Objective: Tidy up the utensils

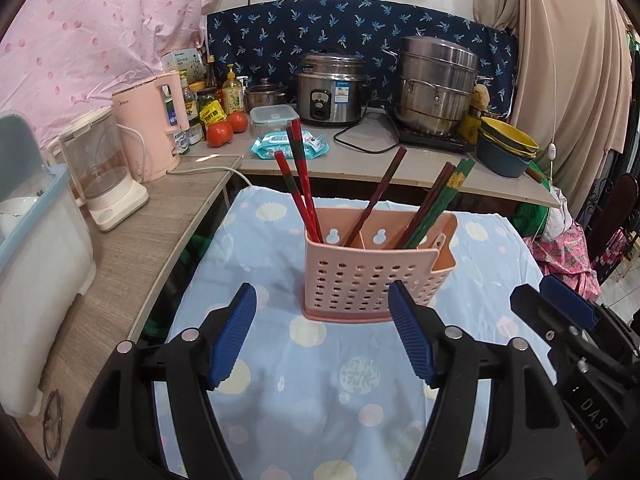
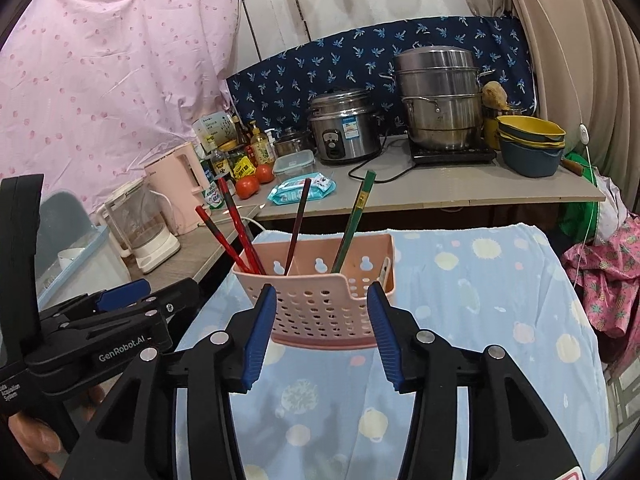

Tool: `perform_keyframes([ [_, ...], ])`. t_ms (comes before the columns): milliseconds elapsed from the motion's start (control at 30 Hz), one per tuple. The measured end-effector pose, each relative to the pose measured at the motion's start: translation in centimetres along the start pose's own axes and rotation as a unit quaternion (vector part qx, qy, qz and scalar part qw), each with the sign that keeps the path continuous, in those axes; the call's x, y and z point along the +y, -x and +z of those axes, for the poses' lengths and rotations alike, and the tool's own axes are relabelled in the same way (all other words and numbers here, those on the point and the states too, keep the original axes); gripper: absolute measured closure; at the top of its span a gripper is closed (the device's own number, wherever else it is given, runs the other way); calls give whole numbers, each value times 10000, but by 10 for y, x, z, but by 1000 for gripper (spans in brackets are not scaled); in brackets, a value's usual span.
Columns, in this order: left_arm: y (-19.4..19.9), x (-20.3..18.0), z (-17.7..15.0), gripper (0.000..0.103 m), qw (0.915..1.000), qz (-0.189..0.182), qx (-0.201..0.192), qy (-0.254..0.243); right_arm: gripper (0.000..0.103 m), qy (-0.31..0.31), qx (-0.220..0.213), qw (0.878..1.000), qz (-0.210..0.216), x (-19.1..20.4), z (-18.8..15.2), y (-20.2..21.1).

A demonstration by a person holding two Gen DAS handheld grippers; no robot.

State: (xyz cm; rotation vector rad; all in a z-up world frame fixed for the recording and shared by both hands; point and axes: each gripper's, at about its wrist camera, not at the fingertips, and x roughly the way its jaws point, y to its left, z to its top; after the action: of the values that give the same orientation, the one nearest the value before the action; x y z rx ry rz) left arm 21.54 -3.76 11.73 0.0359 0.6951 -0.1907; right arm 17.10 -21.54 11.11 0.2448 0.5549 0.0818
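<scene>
A pink perforated utensil holder (image 1: 372,268) (image 2: 320,300) stands upright on the blue dotted cloth. Red chopsticks (image 1: 298,184) (image 2: 236,232) lean in its left compartment, a dark brown one (image 1: 378,196) (image 2: 298,224) in the middle, and green and brown ones (image 1: 438,200) (image 2: 356,220) at the right. My left gripper (image 1: 322,330) is open, a short way in front of the holder, with nothing between its blue pads. In front of the holder too is my right gripper (image 2: 322,334), open and empty. Each gripper shows at the edge of the other's view.
A counter behind holds a rice cooker (image 1: 330,92), a steel steamer pot (image 1: 436,88), stacked bowls (image 1: 506,146), tomatoes (image 1: 226,128), a wipes pack (image 1: 290,146) and bottles. A pink kettle (image 1: 150,128) and a glass jug (image 1: 104,176) stand on the left shelf.
</scene>
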Motion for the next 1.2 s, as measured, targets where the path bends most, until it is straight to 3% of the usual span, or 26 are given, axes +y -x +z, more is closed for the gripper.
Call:
perform_keyframes([
  [300,5,-3,-26,32,9999,81,137,-9,56,95,271,9993,-241,0,-28,7],
  [533,12,-1,-42,20,9997,159,173,47,56,279,388,9980,-425,2,-43,12],
  [833,18,2,-56,10,9992,327,190,91,40,437,417,9957,-696,1,-54,21],
  [1033,17,6,-66,7,9988,379,266,151,19,393,387,9953,-801,-7,-63,26],
  [1200,16,8,-71,7,9983,476,302,158,18,241,371,9952,-875,-17,-70,29],
])
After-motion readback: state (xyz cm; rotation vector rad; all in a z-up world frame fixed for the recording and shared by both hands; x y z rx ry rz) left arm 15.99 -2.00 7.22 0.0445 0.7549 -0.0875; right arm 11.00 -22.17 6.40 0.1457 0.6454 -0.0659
